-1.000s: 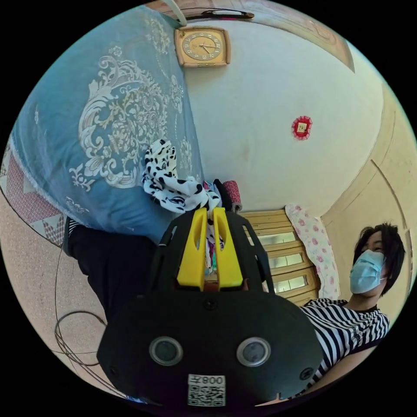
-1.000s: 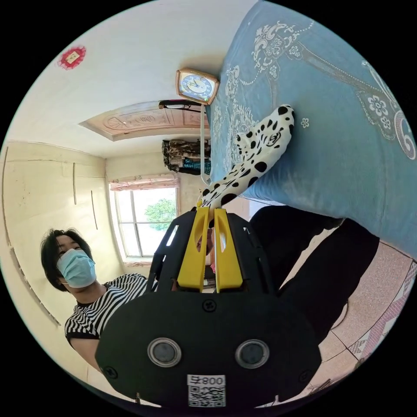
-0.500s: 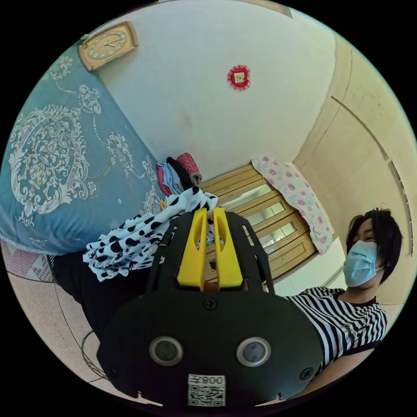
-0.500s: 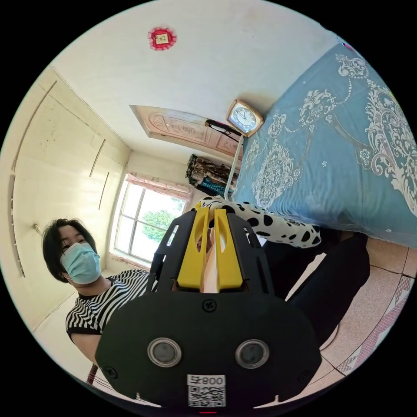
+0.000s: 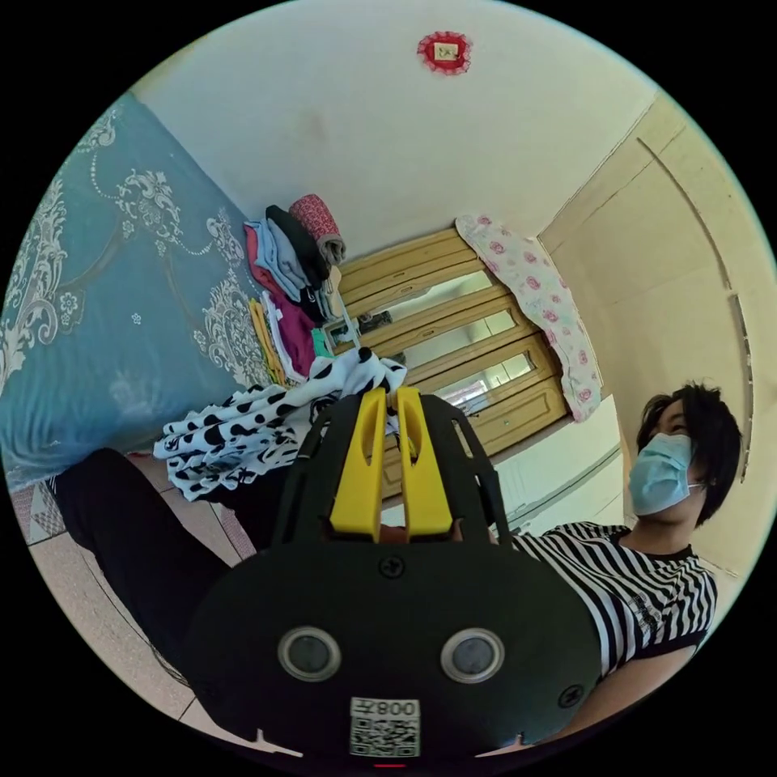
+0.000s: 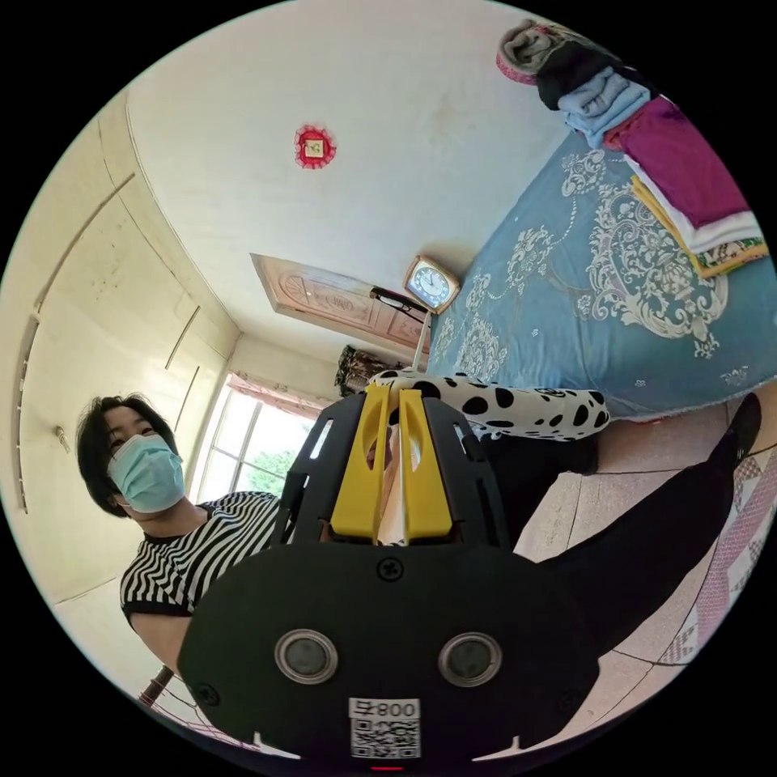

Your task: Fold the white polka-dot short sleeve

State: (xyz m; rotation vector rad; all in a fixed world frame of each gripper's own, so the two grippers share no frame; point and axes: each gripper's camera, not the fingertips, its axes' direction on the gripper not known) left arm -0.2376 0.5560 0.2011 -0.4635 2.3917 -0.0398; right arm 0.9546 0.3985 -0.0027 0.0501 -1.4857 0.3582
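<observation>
The white short sleeve with black polka dots (image 5: 243, 425) hangs in the air off the blue bed cover (image 5: 97, 324). My left gripper (image 5: 389, 392) is shut on one edge of it, and the cloth trails to the left of the yellow jaws. In the right gripper view the same garment (image 6: 518, 405) stretches to the right as a narrow band, with my right gripper (image 6: 388, 392) shut on its near end. Both pairs of jaws are pressed together on the fabric.
A stack of folded clothes (image 5: 295, 267) sits on the bed, also seen as the folded stack (image 6: 655, 146) in the right gripper view. A person in a striped shirt (image 5: 639, 591) stands behind the grippers, dark trousers (image 6: 647, 550) over the tiled floor (image 5: 73, 599). A wooden cabinet (image 5: 453, 340) and a clock (image 6: 429, 285) stand further off.
Both grippers have lifted the garment off the bed and pulled it back toward the person. Both cameras have swung, bringing the stack of folded clothes into view.
</observation>
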